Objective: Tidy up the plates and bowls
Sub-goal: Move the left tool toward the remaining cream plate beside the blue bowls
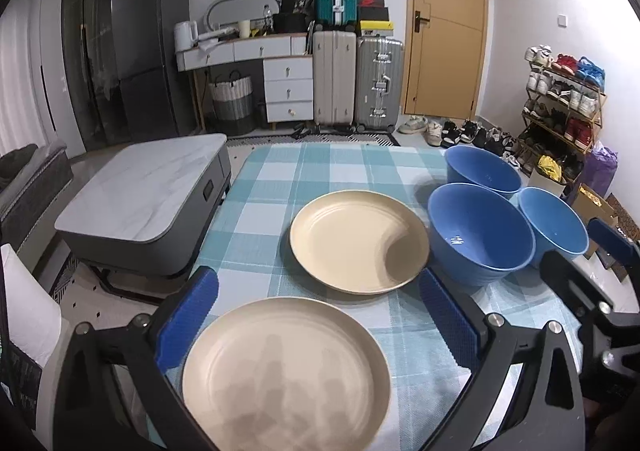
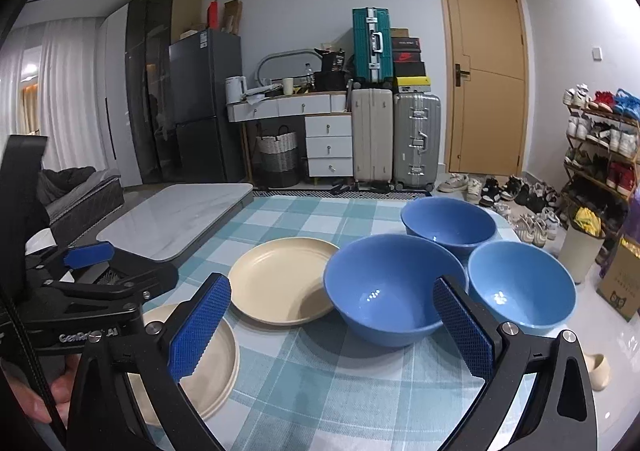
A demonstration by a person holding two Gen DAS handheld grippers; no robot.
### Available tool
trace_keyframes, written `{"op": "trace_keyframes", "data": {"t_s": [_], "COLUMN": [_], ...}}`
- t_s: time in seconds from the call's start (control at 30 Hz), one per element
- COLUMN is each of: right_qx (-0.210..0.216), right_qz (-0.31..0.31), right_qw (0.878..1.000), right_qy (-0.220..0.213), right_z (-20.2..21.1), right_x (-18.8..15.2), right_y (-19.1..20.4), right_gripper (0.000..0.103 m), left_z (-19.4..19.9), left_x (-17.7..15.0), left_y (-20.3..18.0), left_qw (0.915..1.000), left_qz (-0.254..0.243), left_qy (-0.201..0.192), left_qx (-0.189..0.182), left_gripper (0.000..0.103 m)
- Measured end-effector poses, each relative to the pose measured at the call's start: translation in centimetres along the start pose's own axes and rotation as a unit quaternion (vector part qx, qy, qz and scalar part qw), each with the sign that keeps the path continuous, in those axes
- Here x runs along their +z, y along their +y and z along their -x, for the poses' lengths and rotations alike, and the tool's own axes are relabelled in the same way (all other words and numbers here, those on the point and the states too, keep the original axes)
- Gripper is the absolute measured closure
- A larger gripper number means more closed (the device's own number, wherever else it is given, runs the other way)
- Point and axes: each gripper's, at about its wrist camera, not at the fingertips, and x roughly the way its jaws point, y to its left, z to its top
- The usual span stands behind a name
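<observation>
Both grippers' fingers wide, empty — left gripper (image 1: 316, 315) over near plate (image 1: 286, 375), right gripper (image 2: 332, 327) before bowls (image 2: 394, 287)

The left gripper (image 2: 86, 257) body reads partly "Gen… AI".

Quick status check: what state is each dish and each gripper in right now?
Near plate: flat on cloth, empty, unstacked.
Far plate: flat, empty, unstacked.
Front bowl: upright, empty.
Back bowl: upright, empty.
Right bowl: upright, empty.
Left gripper: open, holding nothing.
Right gripper: open, holding nothing.
</observation>
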Motion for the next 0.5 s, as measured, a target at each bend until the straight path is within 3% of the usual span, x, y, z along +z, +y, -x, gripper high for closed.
{"op": "trace_keyframes", "data": {"t_s": [0.2, 0.33, 0.5], "right_qx": [0.001, 0.001, 0.01], "right_qz": [0.028, 0.039, 0.058], "right_qw": [1.0, 0.999, 0.998], "right_qy": [0.0, -0.006, -0.006], "right_z": [-1.0, -1.4, -2.6], "right_x": [1.6, 2.9, 4.8], "right_y": [1.1, 1.6, 2.3], "right_gripper": [0.0, 0.0, 0.0], "left_z": [-2.2, -4.7, -7.2], "left_x": [1.2, 1.7, 2.6], "left_y": [1.3, 2.3, 3.0], "left_qw": [1.0, 0.9995, 0.9988], "left_qz": [-0.003, 0.006, 0.003], "left_qy": [0.004, 0.029, 0.049], "left_qx": [0.004, -0.015, -0.006], "left_gripper": [0.002, 0.002, 0.002]}}
